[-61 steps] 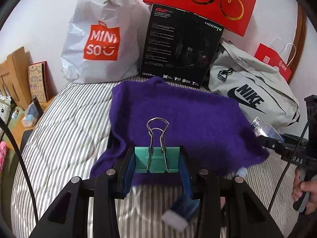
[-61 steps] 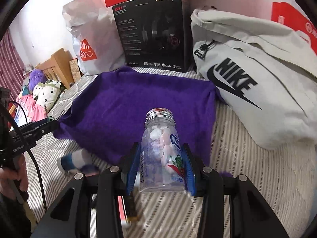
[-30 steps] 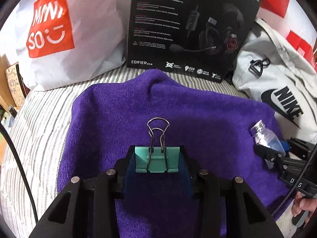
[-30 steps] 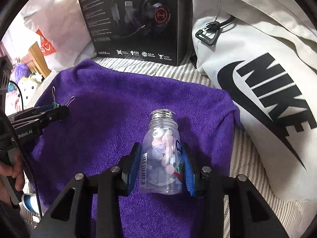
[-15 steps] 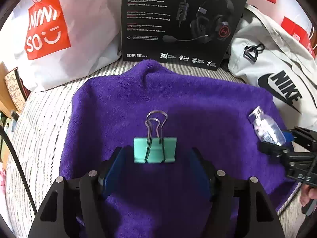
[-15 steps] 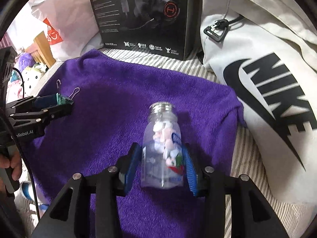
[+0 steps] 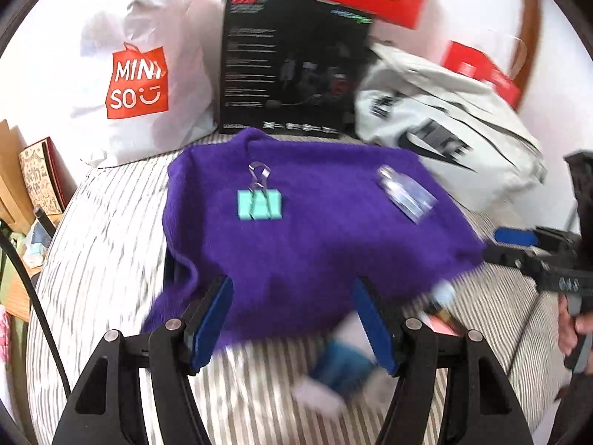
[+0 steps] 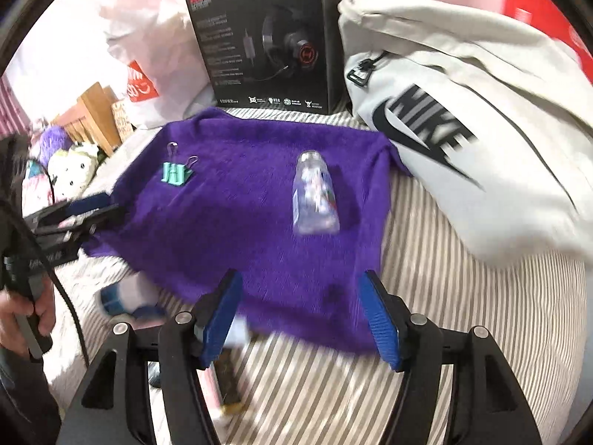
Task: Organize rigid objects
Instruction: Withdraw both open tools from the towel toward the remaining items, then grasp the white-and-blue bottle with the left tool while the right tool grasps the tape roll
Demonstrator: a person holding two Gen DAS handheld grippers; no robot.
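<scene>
A teal binder clip [image 7: 259,204] lies on the purple towel [image 7: 315,252], left of middle; it also shows in the right wrist view [image 8: 177,174]. A clear bottle with sweets [image 8: 315,196] lies on the towel [image 8: 259,230] at its right; it also shows in the left wrist view [image 7: 406,194]. My left gripper [image 7: 296,322] is open and empty, back at the towel's near edge. My right gripper [image 8: 302,315] is open and empty, also at the near edge. A blue-and-white tube [image 7: 341,371] lies on the striped bed under the left gripper.
A Miniso bag [image 7: 141,74], a black headset box [image 7: 292,66] and a grey Nike bag [image 8: 481,129] stand behind the towel. A flat pink and brown item [image 8: 222,382] lies on the striped bed [image 8: 463,333] below the right gripper. Plush toys [image 8: 70,170] sit far left.
Both grippers opened, let go of the clip and the bottle on the towel, and pulled back toward the near edge of the towel.
</scene>
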